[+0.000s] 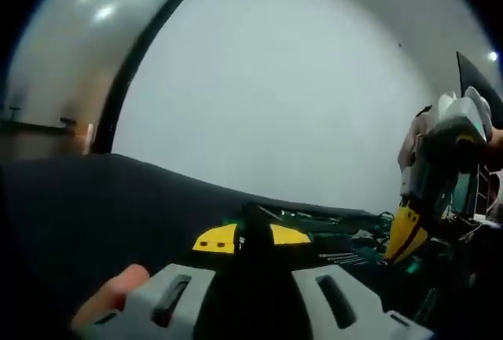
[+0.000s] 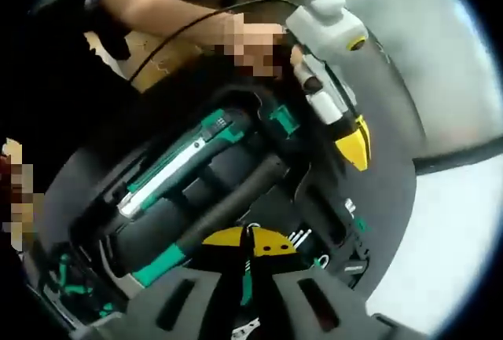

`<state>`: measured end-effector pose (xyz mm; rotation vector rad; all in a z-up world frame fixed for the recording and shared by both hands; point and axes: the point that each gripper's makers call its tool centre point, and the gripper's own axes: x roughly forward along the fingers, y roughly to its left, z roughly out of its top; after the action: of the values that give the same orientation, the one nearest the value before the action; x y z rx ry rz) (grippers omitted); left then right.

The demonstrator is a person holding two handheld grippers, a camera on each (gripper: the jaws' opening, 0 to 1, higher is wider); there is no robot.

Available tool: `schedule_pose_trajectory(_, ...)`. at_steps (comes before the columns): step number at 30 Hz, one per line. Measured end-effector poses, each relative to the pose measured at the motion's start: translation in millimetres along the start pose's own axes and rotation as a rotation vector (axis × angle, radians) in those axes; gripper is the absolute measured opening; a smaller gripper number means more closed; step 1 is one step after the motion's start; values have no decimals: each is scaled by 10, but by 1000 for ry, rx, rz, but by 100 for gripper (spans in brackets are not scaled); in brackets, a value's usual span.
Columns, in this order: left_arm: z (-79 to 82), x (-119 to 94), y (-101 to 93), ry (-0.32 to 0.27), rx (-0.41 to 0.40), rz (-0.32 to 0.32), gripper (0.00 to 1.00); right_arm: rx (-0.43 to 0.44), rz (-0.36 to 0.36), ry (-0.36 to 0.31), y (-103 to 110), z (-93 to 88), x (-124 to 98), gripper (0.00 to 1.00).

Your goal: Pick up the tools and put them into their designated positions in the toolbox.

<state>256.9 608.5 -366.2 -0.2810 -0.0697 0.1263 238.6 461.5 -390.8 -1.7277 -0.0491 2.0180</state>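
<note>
Right gripper: yellow-tipped jaws closed, apparently pinching a thin green-handled tool above the toolbox. Judged light, rigid, slippery; hold mid-handle. Left gripper: jaws together, contents indeterminate.

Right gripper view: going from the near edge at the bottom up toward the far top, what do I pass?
The right gripper with its yellow-tipped jaws, then the black-and-green handled tool lying in the toolbox, then the silver-and-green tool, then the left gripper, held by a person's hand.
</note>
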Motion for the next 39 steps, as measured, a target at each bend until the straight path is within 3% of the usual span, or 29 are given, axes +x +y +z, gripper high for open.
schedule_pose_trajectory(5, -12, -2, -22, 5, 5, -6, 13, 20, 19, 17, -5, -81, 65, 1)
schedule_pose_trajectory(8, -19, 2, -19, 9, 10, -5, 13, 52, 32, -6, -45, -79, 72, 1)
schedule_pose_trajectory(10, -17, 6, -2, 9, 7, -3, 13, 26, 47, -27, -37, -72, 56, 0)
schedule_pose_trajectory(14, 0, -10, 13, 0, -4, 4, 13, 34, 9, -79, -145, -51, -94, 0)
schedule_pose_trajectory(18, 1, -5, 20, 1, -15, 1, 13, 65, -22, -100, -288, -147, -282, 0)
schedule_pose_trajectory(21, 1, -2, 15, 1, -15, -1, 13, 113, -48, -103, -437, -296, -424, 0)
schedule_pose_trajectory(26, -10, 13, 29, 9, -16, -2, 13, 192, -82, -32, -693, -689, -517, 0)
schedule_pose_trajectory(30, -1, 11, 46, 4, -21, 1, 13, 236, -66, 12, -717, -917, -472, 0)
schedule_pose_trajectory(33, -6, 15, 50, 7, -25, 0, 13, 275, -55, 76, -732, -1196, -403, 0)
schedule_pose_trajectory(39, -10, 20, 57, 9, -27, -2, 13, 391, -40, 121, -806, -1667, -270, 0)
